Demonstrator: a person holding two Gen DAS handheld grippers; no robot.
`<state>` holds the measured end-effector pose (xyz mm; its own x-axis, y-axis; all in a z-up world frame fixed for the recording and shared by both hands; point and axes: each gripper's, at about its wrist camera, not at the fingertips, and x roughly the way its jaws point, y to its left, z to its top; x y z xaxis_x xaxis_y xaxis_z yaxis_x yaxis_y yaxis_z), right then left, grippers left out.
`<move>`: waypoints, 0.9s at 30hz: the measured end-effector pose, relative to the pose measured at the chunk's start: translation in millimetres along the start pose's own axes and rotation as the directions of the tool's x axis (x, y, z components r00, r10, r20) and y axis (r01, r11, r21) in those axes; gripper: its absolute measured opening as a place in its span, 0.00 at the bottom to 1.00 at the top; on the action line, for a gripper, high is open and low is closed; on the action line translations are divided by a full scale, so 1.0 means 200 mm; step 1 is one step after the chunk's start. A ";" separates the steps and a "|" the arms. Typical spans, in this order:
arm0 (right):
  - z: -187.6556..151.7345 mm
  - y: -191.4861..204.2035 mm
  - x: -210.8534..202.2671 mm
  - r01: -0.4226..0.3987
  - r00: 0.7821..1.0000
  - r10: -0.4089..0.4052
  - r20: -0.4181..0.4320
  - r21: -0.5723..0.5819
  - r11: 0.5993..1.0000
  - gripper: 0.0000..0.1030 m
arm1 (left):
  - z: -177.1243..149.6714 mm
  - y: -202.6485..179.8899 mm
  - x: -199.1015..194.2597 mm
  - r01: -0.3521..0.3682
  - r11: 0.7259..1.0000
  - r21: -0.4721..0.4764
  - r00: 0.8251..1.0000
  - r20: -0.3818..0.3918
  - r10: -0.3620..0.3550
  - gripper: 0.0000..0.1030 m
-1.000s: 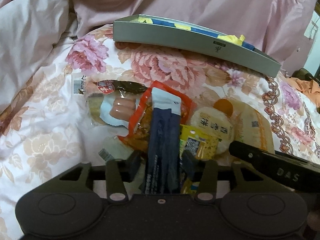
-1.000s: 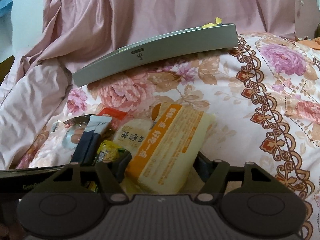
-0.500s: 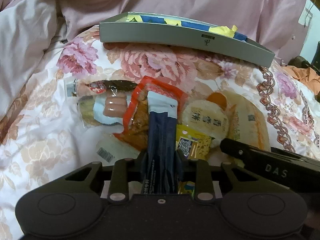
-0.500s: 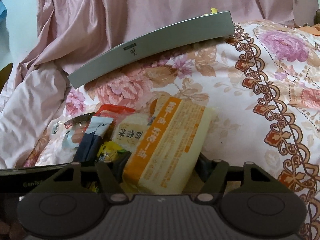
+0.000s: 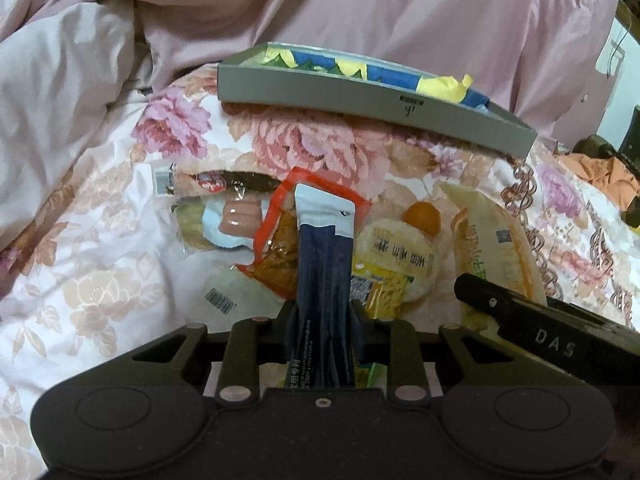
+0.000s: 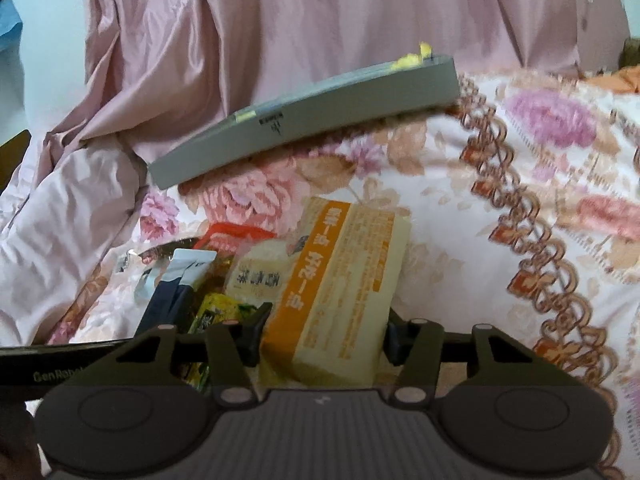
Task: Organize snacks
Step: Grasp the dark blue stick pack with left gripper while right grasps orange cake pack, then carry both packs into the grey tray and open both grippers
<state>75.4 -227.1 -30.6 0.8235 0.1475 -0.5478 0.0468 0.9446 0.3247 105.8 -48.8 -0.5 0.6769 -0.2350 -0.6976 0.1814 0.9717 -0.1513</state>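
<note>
Now navy sachet (image 5: 323,280) sits pinched upright between left gripper (image 5: 324,330) fingers

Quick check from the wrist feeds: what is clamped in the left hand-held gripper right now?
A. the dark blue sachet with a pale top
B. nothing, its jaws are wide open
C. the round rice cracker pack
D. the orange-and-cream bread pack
A: in the left wrist view the left hand-held gripper has its jaws pressed in on both sides of the dark blue sachet, which stands up between them above the snack pile.
</note>
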 end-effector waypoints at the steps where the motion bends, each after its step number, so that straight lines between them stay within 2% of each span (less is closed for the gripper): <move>1: 0.00 0.01 -0.01 0.001 1.000 -0.001 0.013 -0.011 1.000 0.55 | 0.01 -0.01 -0.01 0.005 1.000 -0.007 1.000 0.008 -0.005 0.28; 5: 0.02 0.02 -0.05 -0.012 0.999 0.013 0.042 -0.031 0.999 0.55 | 0.05 -0.05 -0.03 0.025 0.999 -0.028 0.999 0.045 -0.024 0.28; 10: 0.07 0.03 -0.09 -0.008 0.993 0.016 0.114 -0.066 0.998 0.55 | 0.19 -0.09 -0.05 0.040 0.998 -0.055 0.994 0.107 -0.034 0.28; 15: 0.23 0.00 -0.10 -0.018 0.982 0.028 0.188 -0.056 0.998 0.55 | 0.38 -0.16 -0.04 0.047 0.997 -0.053 0.986 0.164 -0.038 0.28; 19: 0.40 -0.05 -0.09 -0.010 0.964 0.027 0.266 -0.065 0.998 0.55 | 0.56 -0.21 0.00 0.059 0.996 -0.069 0.976 0.211 -0.043 0.28; 27: 0.71 -0.17 0.08 -0.039 0.930 0.060 0.362 -0.067 0.997 0.55 | 0.86 -0.37 0.19 0.062 0.995 -0.072 0.959 0.281 -0.039 0.28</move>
<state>168.0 -298.6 59.5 0.9734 0.0881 -0.2113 -0.0228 0.9557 0.2935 240.9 -133.4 104.0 0.8423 -0.2703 -0.4663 0.1709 0.9545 -0.2445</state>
